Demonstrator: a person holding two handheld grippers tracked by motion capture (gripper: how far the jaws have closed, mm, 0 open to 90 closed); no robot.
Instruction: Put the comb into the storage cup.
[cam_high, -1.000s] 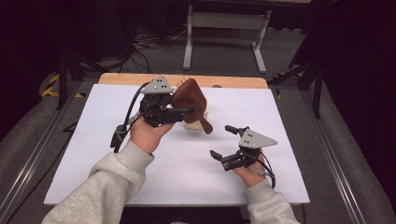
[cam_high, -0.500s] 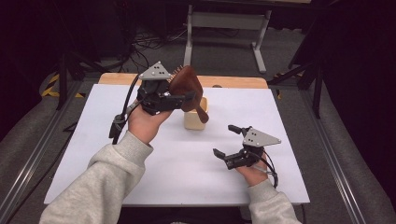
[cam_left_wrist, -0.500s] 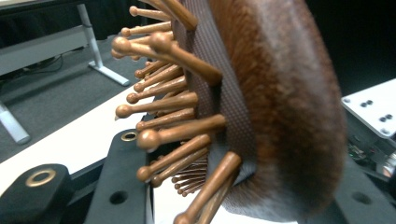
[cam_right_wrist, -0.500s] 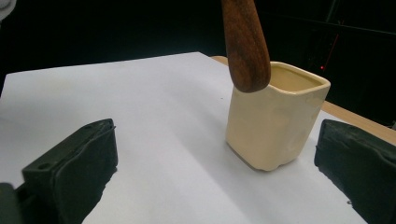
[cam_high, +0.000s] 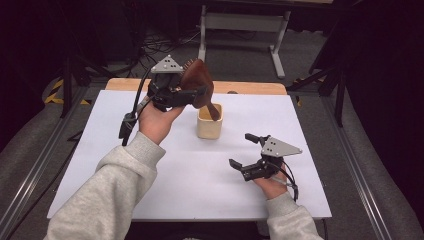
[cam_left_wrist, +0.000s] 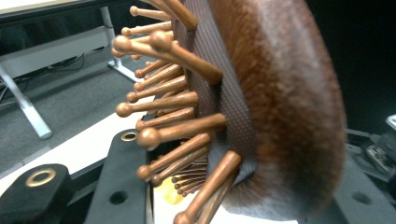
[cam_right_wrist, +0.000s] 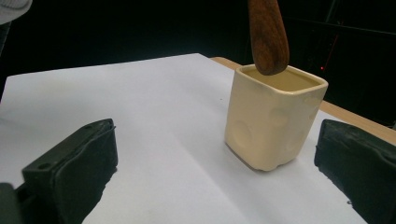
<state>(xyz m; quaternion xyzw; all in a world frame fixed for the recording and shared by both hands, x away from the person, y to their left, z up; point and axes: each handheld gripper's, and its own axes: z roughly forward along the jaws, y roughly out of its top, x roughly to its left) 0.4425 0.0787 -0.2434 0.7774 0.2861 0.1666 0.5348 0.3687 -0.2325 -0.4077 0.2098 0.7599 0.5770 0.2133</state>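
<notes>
Lowering the hairbrush handle-first into the cup.

My left gripper (cam_high: 192, 95) has its fingers clamped on the head of the wooden hairbrush (cam_high: 197, 80), held up over the far middle of the table (cam_high: 100, 165); the handle hangs down with its tip right at the mouth of the cream cup (cam_high: 209, 125), seemingly just crossing the rim. I judge the next move needs a straight, slow descent so the handle slides inside without knocking the cup over, then a release once it rests against the wall. My right gripper (cam_high: 247, 152) rests on the table near the cup, fingers wide apart, holding nothing, ready to steady it. Count: one hairbrush, one cup, two grippers.
</notes>
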